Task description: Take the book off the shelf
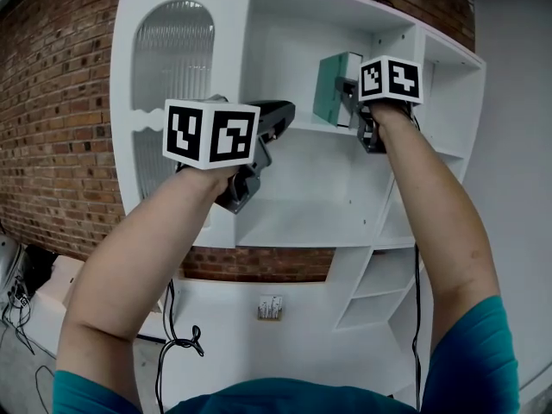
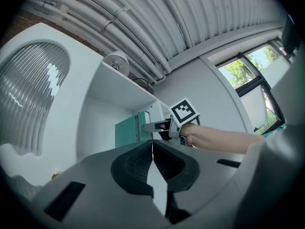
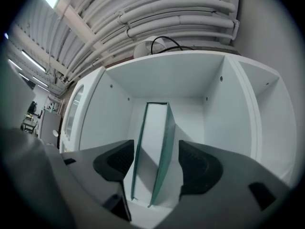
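Observation:
A teal book (image 1: pixel 332 89) stands upright, slightly tilted, in the upper middle compartment of the white shelf unit (image 1: pixel 297 224). My right gripper (image 1: pixel 348 94) is raised to it with its jaws wide open. In the right gripper view the book (image 3: pixel 151 142) stands fore-edge on between the two pads, with a gap on each side, and my right gripper (image 3: pixel 156 165) is not pressing it. My left gripper (image 1: pixel 289 110) hovers shut and empty at the left of the same compartment. From the left gripper view, my left gripper (image 2: pixel 152 149) points toward the book (image 2: pixel 125 129).
A ribbed-glass arched door (image 1: pixel 172 50) fills the unit's left side. Open compartments lie below and to the right (image 1: pixel 379 274). A brick wall (image 1: pixel 60 119) is behind, a wall socket (image 1: pixel 270 307) and hanging cables (image 1: pixel 177 339) below. A round white object (image 2: pixel 116 61) sits on top.

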`<state>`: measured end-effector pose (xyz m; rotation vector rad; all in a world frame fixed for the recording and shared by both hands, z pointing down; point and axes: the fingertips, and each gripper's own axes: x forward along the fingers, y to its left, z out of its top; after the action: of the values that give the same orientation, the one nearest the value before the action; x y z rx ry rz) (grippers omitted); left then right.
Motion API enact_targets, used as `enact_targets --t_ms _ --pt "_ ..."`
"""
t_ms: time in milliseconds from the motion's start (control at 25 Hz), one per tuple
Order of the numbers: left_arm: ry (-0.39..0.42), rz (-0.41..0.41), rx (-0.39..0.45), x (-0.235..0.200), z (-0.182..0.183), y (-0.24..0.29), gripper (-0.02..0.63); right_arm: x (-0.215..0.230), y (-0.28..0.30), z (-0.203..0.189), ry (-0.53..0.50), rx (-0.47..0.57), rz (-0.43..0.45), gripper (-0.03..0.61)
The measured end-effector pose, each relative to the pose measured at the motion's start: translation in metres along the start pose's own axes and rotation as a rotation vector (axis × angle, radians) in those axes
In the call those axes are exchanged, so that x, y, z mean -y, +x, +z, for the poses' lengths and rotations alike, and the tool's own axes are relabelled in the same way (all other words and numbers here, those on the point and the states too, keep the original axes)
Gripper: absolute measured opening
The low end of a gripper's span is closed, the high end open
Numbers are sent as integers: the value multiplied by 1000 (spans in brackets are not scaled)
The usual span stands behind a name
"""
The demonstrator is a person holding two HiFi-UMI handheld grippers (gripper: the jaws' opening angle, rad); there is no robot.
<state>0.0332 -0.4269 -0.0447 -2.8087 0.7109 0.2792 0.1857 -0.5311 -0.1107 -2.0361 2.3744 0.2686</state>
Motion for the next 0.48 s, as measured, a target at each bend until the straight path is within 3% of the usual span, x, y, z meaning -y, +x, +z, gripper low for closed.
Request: enact_targets --t_ms 480 --pt "23 7 -7 -3 3 -1 20 1 27 -2 -11 -38 -38 272"
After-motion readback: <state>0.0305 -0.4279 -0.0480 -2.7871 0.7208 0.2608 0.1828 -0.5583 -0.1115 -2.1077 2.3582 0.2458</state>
